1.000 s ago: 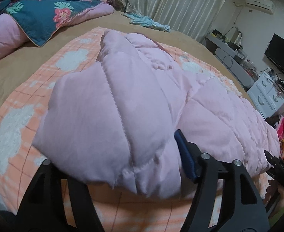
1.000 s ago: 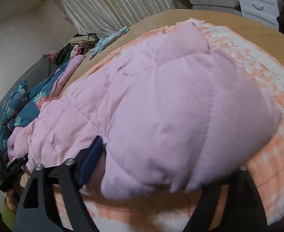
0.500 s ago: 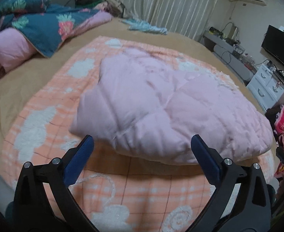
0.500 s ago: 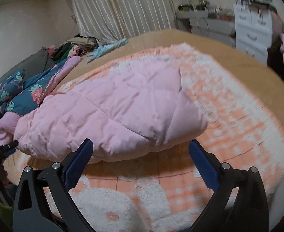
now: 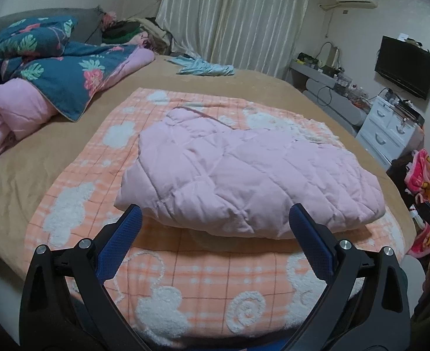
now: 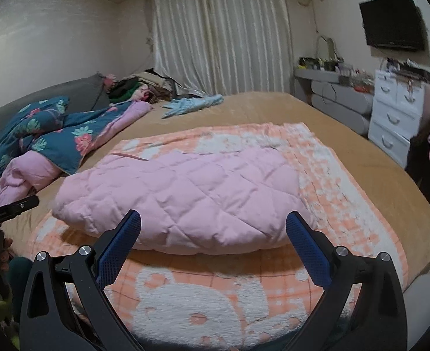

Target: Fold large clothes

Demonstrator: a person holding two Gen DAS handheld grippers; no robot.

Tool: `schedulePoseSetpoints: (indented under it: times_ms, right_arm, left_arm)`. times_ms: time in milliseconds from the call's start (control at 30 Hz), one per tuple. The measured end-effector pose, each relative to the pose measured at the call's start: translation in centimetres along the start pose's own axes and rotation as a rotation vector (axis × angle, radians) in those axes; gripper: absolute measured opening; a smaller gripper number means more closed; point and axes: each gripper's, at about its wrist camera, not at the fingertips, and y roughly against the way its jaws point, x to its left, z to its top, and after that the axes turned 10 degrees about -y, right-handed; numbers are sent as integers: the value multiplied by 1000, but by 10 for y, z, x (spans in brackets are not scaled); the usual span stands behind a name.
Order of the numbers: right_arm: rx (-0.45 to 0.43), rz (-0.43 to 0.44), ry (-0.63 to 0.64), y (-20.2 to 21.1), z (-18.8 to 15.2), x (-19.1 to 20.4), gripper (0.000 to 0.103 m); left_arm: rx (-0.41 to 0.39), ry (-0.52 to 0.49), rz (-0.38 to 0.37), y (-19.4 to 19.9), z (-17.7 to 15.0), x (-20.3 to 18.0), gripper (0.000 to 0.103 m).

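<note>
A pink quilted garment [image 5: 244,175] lies folded in a puffy bundle on an orange-and-white checked blanket [image 5: 203,286] spread over the bed. In the left wrist view my left gripper [image 5: 215,213] hangs open just in front of the bundle's near edge, its blue pads [image 5: 121,245] clear of the cloth. The right wrist view shows the same pink garment [image 6: 191,193] from the other side. My right gripper [image 6: 213,218] is open there too, with nothing between its fingers [image 6: 308,251]. Each gripper's black tip shows at the edge of the other's view.
The blanket [image 6: 215,301] sits on a tan bedsheet [image 5: 24,169]. A blue floral quilt with pink lining [image 5: 54,76] is heaped at the left. A light blue cloth [image 5: 206,68] lies near the curtains. White drawers [image 6: 396,117] and a wall TV [image 5: 405,64] stand to the right.
Both grippers have let go of the pink garment's edge, opened wide and drawn back and upward. The garment has dropped onto the blanket as a folded bundle.
</note>
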Motion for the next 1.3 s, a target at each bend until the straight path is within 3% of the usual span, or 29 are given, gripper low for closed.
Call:
schedulePoseSetpoints:
  times_ms: [433,667,1300]
  right_arm:
    - [-34,-30,91,18,-17,37,99]
    - [28,-27,79,1,-37,44,99]
    - [57,11,67,-13,-43,56,99]
  left_arm:
    - [-35,-46,-47,15,-19,-39,94]
    - [-10,-66,-58,5,-30,-56,94]
    - [12,-89,-32,-4,-32,-58,94]
